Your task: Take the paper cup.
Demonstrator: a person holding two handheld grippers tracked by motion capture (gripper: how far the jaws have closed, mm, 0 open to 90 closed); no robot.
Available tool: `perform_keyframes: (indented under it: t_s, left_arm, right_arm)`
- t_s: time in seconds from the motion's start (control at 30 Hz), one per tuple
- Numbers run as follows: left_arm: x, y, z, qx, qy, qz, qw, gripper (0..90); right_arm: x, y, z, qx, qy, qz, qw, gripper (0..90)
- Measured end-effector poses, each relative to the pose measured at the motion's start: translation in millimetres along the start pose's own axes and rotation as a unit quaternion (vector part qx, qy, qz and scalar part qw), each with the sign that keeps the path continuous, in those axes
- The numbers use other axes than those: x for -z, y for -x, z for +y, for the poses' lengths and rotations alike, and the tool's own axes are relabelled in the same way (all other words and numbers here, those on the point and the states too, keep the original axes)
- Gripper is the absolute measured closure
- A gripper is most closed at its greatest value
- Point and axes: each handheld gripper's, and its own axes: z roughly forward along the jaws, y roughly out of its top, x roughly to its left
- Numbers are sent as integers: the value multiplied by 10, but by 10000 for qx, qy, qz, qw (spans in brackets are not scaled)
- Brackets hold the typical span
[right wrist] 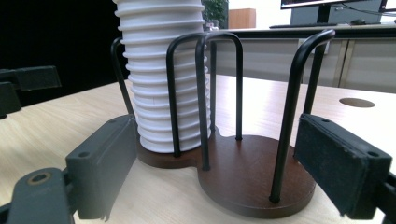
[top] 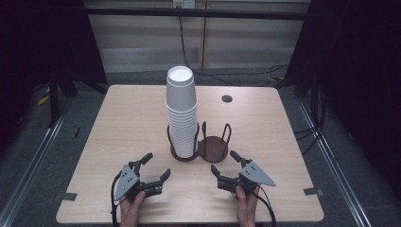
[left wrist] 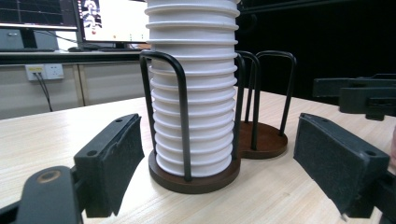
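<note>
High view showed the stack of white cups (top: 181, 111) standing upright in the left bay of a dark wooden two-bay holder (top: 201, 147) near the middle of the table (top: 118, 123); the right bay held nothing. Thin black wire hoops (left wrist: 180, 112) rose around each bay, fencing the lower cups, while the top of the stack stood well above them.

The left gripper (top: 153, 168) rested near the table's front edge, its jaws spread wide with nothing between them, aimed at the loaded bay. The right gripper (top: 226, 163) lay opposite, jaws likewise apart and holding nothing, pointed at the vacant bay; in the right gripper view its pads (right wrist: 343, 170) flanked the holder's near rim without touching it.

The risk, as I judged it, lay in the tall stack: a jaw catching a hoop could drag the holder, and a pinch too low might lift several nested cups or tip the column sideways out of its bay.
</note>
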Motion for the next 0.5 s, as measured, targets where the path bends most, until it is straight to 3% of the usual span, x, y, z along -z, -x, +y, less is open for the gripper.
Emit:
perform_keyframes:
  t_s: [0.3, 0.5]
  left_arm:
    - [0, -1, 0, 5, -3, -18, 10000, 155]
    - [-1, -8, 3, -18, -32, -8, 10000, 156]
  right_arm:
    - [-35, -15, 13, 9, -170, -154, 9997, 124]
    - [-32, 22, 23, -179, -325, -33, 9993, 123]
